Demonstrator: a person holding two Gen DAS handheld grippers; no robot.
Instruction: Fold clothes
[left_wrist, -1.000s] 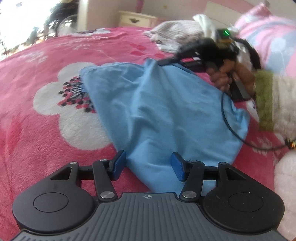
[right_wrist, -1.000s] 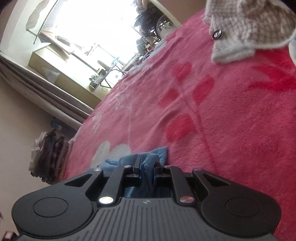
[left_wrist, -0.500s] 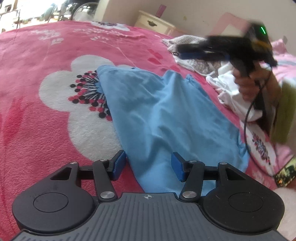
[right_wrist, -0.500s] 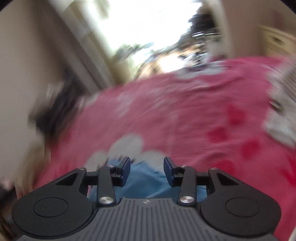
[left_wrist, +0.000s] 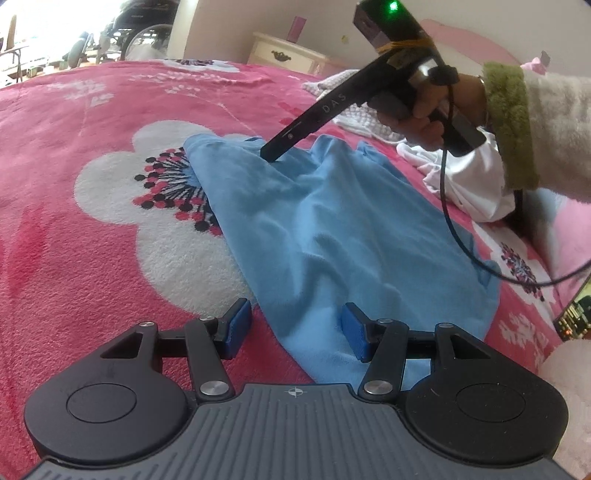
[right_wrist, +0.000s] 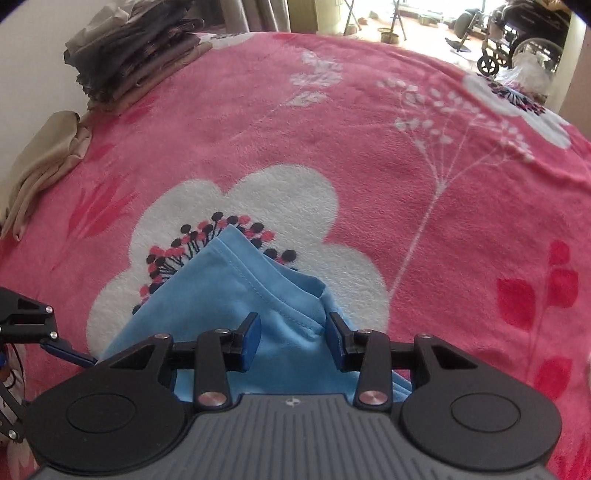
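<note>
Both grippers are unclenched over the blue garment (left_wrist: 332, 229) lying lengthwise on the pink floral blanket (left_wrist: 92, 240); right gripper (right_wrist: 291, 338) hovers at its far hemmed end; left gripper (left_wrist: 295, 328) straddles the near edge.

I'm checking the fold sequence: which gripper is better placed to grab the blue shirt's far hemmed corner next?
Right. The right gripper is open, directly over the blue shirt beside its hemmed corner. The left gripper is also open but straddles the near edge at the opposite end.
</note>
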